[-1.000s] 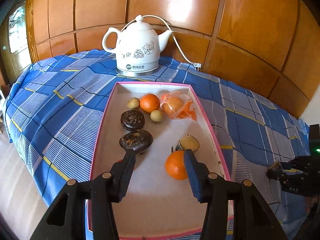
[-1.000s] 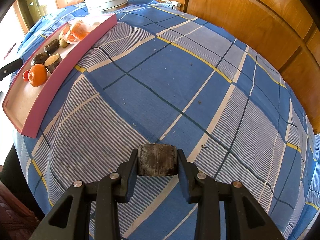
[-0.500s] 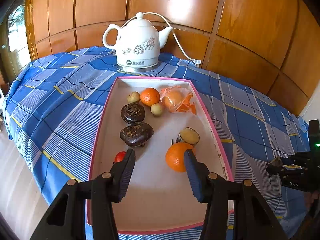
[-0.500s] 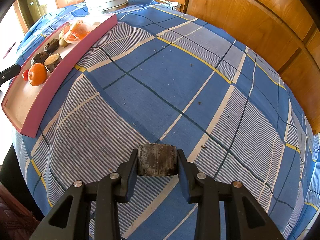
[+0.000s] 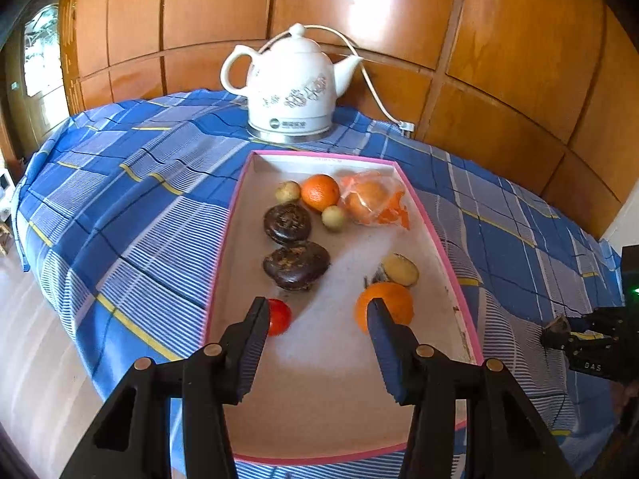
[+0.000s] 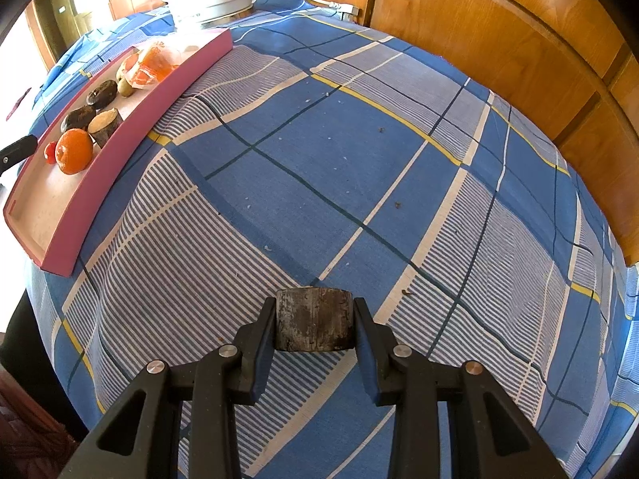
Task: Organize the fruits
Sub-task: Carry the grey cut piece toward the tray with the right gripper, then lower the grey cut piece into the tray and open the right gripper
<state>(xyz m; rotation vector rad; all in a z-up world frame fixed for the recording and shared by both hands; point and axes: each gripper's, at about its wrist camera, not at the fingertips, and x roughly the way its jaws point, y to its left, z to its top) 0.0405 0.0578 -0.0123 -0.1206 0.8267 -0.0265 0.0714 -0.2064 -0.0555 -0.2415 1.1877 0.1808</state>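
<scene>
1. Your right tongs (image 6: 314, 327) are clamped on a dark cut chunk (image 6: 314, 318), held over the checked cloth (image 6: 359, 159) well to the right of the pink tray (image 5: 447, 247), so it is not yet filed with the rest.
2. Your left tongs (image 5: 315, 343) stand apart and empty above the tray's near end, seemingly free to take or shift fruit.
3. Inside the tray, the small red fruit (image 5: 278, 316) and the near orange (image 5: 385, 305) lie just beyond the tongs' tips; the two dark round fruits (image 5: 295, 264) sit farther in.
4. The white kettle (image 5: 291, 88) stands beyond the tray's far end, clear of your route.
</scene>
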